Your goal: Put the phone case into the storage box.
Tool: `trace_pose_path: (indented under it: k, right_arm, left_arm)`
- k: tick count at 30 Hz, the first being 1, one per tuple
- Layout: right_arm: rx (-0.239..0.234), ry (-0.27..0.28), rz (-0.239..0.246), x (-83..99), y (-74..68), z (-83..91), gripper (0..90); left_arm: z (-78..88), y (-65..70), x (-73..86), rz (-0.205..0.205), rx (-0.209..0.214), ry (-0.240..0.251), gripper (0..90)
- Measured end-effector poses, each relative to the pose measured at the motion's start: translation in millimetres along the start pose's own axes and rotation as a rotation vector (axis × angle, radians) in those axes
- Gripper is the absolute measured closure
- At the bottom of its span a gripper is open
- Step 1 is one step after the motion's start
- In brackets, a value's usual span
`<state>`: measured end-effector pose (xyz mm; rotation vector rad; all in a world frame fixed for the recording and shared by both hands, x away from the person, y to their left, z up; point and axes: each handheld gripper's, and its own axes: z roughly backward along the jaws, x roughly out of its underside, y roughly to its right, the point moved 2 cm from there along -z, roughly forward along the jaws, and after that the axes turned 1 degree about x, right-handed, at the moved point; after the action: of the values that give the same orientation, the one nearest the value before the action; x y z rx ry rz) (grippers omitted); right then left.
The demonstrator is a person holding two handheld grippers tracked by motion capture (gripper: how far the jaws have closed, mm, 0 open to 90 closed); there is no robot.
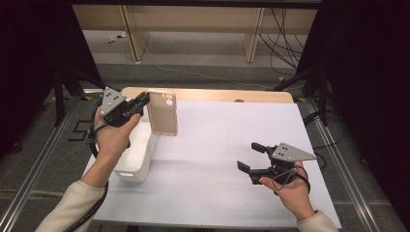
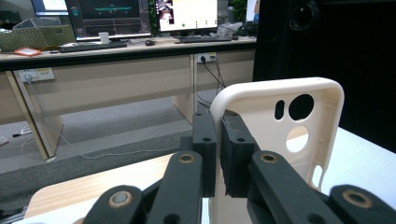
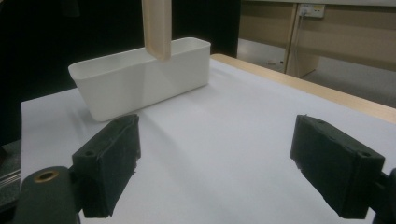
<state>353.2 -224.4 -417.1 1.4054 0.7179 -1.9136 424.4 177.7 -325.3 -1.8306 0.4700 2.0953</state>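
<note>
Black foam pads of the left gripper (image 2: 217, 154) are clamped on one side wall of the cream phone case (image 2: 280, 140), pinching just the thin rim. Right gripper (image 1: 252, 157) has its jaws wide apart with nothing between them, parked low over the white table (image 1: 217, 145), well apart from the case

Case hangs in the air above the right edge of the white bin (image 1: 138, 159), clear of its rim. Long axis is near vertical, camera cutouts at the top end, broad face toward the high camera, open side toward the left gripper

Handling guess: light, thin moulded shell, probably flexy, so the wall can bow or pop out of a rim pinch if it gets knocked. Smooth plastic, foam should hold it. Best hold is mid long edge as now, away from the cutouts where the wall is weakest
</note>
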Motion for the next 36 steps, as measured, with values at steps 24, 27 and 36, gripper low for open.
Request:
trace_pose_path:
  k: [24, 27, 36]
  right_arm:
    - [-0.005, -0.016, -0.014, 0.7, -1.2, 0.2, 16.9]
    - [-0.001, 0.001, 0.007, 0.4, 0.3, -0.6, 16.9]
    - [-0.011, -0.001, 0.006, 1.2, 0.4, -1.3, 17.0]
  left_arm:
    - [-4.5, -19.6, -1.5, 0.006, -0.036, 0.008, 85.0]
    - [-4.7, -21.0, -2.9, 0.007, -0.040, 0.010, 85.0]
    - [-5.1, -24.5, -4.3, -0.002, -0.045, 0.003, 85.0]
